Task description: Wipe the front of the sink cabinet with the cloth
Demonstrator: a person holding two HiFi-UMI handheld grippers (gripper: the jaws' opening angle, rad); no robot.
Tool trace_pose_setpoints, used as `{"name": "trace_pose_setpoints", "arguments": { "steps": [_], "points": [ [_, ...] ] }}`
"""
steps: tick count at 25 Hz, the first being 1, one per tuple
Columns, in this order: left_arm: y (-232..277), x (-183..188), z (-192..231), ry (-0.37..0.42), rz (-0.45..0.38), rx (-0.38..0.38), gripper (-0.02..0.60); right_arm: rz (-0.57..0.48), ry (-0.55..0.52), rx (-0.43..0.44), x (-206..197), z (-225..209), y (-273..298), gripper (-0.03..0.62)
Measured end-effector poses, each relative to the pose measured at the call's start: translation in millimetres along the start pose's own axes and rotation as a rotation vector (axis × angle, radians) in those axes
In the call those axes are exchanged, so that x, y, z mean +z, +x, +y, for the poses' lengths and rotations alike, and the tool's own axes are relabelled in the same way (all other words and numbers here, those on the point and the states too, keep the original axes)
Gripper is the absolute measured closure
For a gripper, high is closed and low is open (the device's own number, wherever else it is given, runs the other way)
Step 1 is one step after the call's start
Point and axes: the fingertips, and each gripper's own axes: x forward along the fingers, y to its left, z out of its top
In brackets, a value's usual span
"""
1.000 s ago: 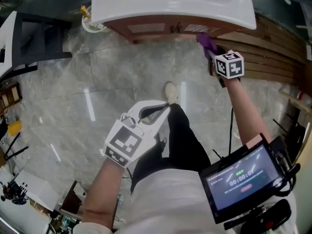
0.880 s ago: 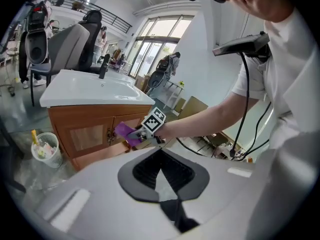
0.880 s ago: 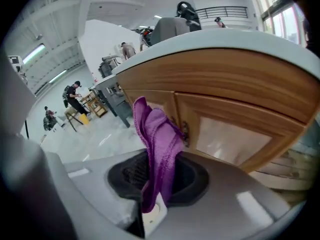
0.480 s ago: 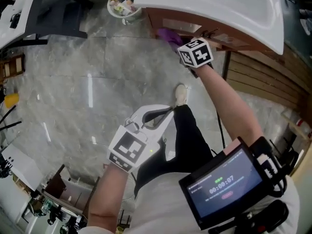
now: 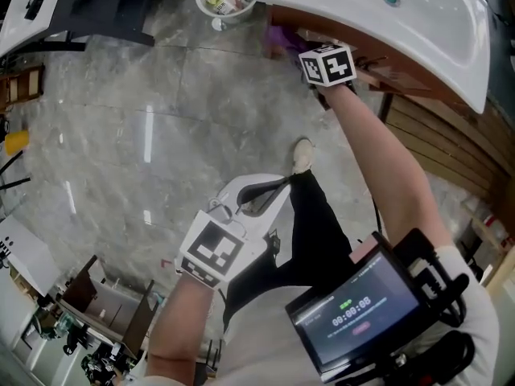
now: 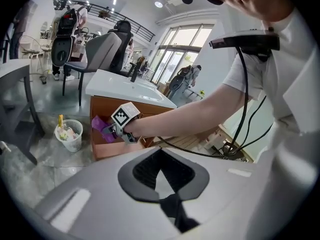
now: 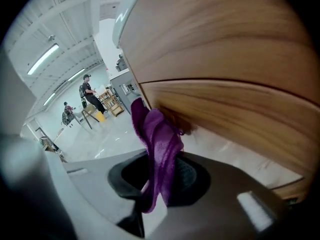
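Up top, the right gripper pinches the purple cloth against the sink cabinet. Lower down, the left gripper is pressed together.

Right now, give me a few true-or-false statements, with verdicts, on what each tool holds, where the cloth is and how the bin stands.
1. The right tool grips the purple cloth. True.
2. The cloth touches the cabinet's wood front. True.
3. The left tool holds a second cloth. False: it is shut on nothing, low beside the person's leg.
4. The bin lies tipped over. False: it stands upright on the floor, beside the cabinet.
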Motion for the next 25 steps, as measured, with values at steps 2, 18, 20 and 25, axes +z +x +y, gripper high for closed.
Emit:
{"name": "trace_pose_setpoints", "arguments": {
  "steps": [2, 18, 20, 25],
  "points": [
    [2, 1, -5, -0.002, -0.004, -0.014, 0.574, 0.003, 0.023, -0.028, -6, -12, -8, 0.514],
    [53, 17, -60, 0.091, 0.054, -0.162, 0.574, -0.038, 0.17, -0.176, -69, -108, -122, 0.514],
    [61, 21, -65, 0.104, 0.063, -0.18, 0.574, -0.046, 0.189, -0.192, -78, -120, -137, 0.514],
    [79, 31, -76, 0.131, 0.077, -0.217, 0.574, -0.074, 0.231, -0.23, -94, -148, -173, 0.514]
  ]
}}
